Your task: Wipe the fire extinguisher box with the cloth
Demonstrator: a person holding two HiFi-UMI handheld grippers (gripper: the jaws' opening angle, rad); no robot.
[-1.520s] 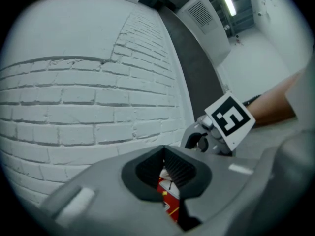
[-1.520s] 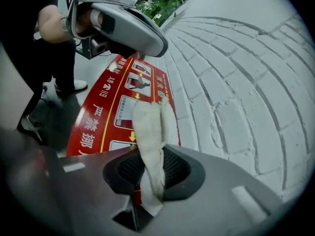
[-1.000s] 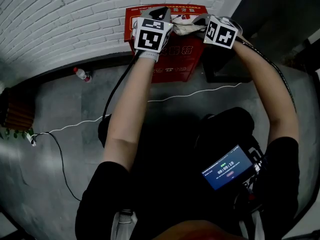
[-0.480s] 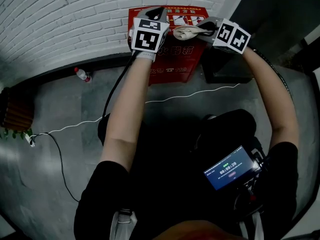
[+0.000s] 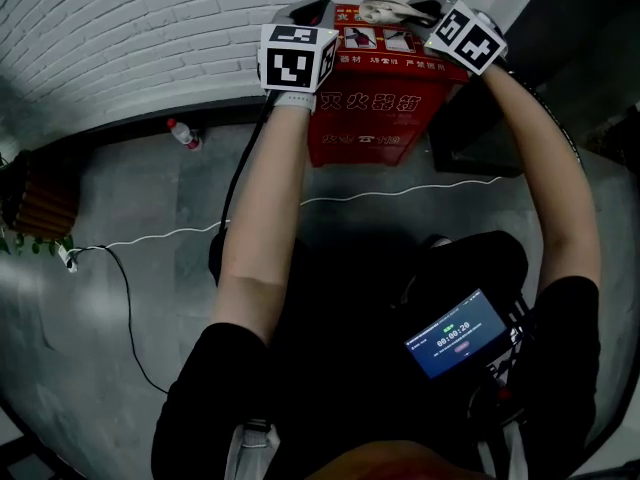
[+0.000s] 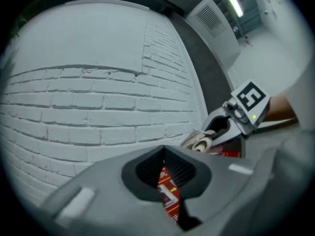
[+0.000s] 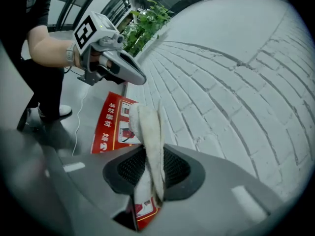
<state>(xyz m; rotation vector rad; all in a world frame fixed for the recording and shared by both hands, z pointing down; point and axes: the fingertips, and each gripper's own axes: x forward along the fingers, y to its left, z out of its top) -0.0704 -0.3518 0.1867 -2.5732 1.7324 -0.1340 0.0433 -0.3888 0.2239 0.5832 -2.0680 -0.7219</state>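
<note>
- a small dark device with a lit blue screen [image 5: 455,333] is seen nearest, at the person's waist.
- two bare forearms are stretched forward over a grey concrete floor [image 5: 130,298], on which a thin white cable [image 5: 180,233] is laid.
- a clear plastic bottle with a red cap [image 5: 183,133] is seen lying on the floor near the foot of the wall, well apart from the box.
- a red metal fire extinguisher box with yellow lettering [image 5: 385,108] is set on the floor against the wall.
- the left gripper [image 5: 310,10] is held over the left part of the box's top; its jaws are drawn almost together, with nothing between them, and only a thin slit is left, through which the red box shows.
- the right gripper [image 5: 420,10] is held over the top's right part, and its jaws are clamped on a crumpled off-white cloth [image 5: 385,10].
- the cloth is carried at the far edge of the box's top, just beside the wall; contact with the box cannot be judged.
- a white-painted brick wall [image 5: 130,38] is seen behind everything.
</note>
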